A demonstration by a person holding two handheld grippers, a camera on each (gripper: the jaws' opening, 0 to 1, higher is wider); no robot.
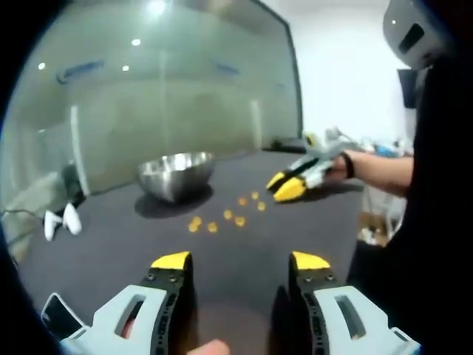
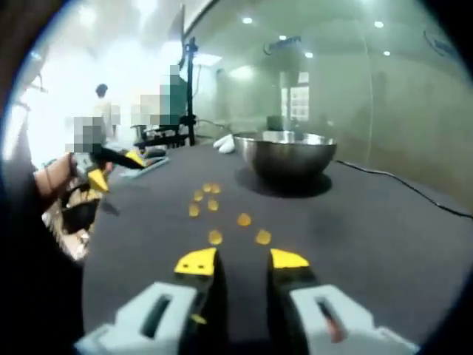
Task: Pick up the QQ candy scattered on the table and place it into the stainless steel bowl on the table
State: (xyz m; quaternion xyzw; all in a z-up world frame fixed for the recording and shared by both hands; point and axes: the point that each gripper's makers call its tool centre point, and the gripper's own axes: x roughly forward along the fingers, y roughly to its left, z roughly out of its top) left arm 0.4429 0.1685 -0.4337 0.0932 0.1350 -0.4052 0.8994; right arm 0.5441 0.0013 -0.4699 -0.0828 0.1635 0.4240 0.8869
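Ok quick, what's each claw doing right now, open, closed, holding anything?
Left claw: open, empty, above the table.
Right claw: open, narrower gap, empty, just short of the nearest candies.

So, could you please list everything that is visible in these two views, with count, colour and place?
Candies: seven counted, orange-yellow, scattered on the table in front of the bowl.
Stainless steel bowl: one, silver, upright on the table beyond the candies.
Table: one, dark grey.
White objects: two, by the table edge, too blurred to name.
Cable: one, dark, on the table beside the bowl.
Glass wall: behind the table.
Person: one, standing far back.
Left gripper: yellow tips, open, above the table.
Right gripper: yellow tips, open, near the nearest candies.
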